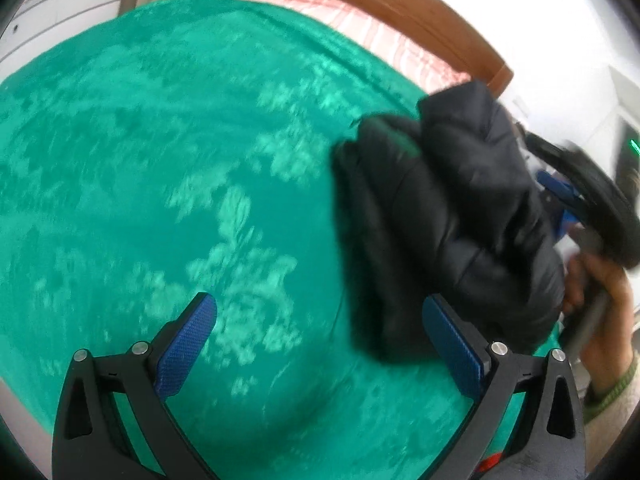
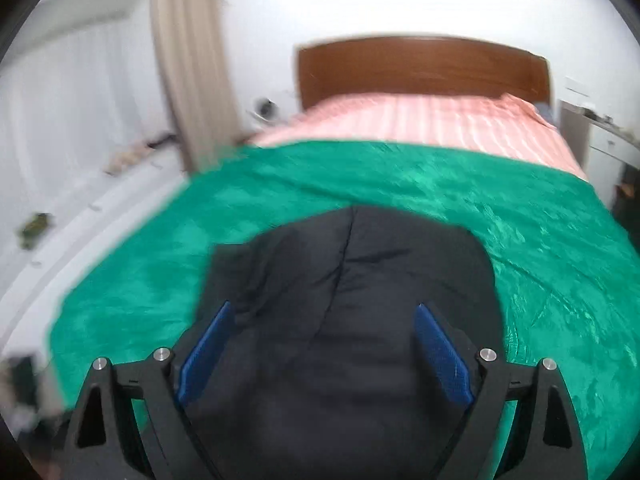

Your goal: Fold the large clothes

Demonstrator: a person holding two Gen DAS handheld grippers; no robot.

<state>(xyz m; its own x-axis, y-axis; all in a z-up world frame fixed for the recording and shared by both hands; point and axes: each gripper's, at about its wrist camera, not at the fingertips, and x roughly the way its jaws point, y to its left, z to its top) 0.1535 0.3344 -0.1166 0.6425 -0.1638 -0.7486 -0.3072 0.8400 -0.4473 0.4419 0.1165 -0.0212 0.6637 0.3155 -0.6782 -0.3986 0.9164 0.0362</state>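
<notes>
A bedroom: the bed [image 2: 560, 240] under a green blanket [image 1: 180, 160], wooden headboard [image 2: 420, 68] beyond. The black padded jacket [image 2: 348, 300] lies bunched near the foot edge of the bed, toward its right side. My left tongs [image 1: 320, 344] and right tongs [image 2: 320, 356] gape wide, gripping nothing, the right over the jacket. I judge folding nearly done; next, tidy the bundle. No containers visible.

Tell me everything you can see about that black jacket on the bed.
The black jacket looks puffy and quilted, with stitched seams and a slightly shiny fabric. It lies bunched into a rough folded bundle on the green blanket, near the bed's foot. The right claw stands open on either side of it, not pinching it. No collar or zipper shows clearly.
</notes>
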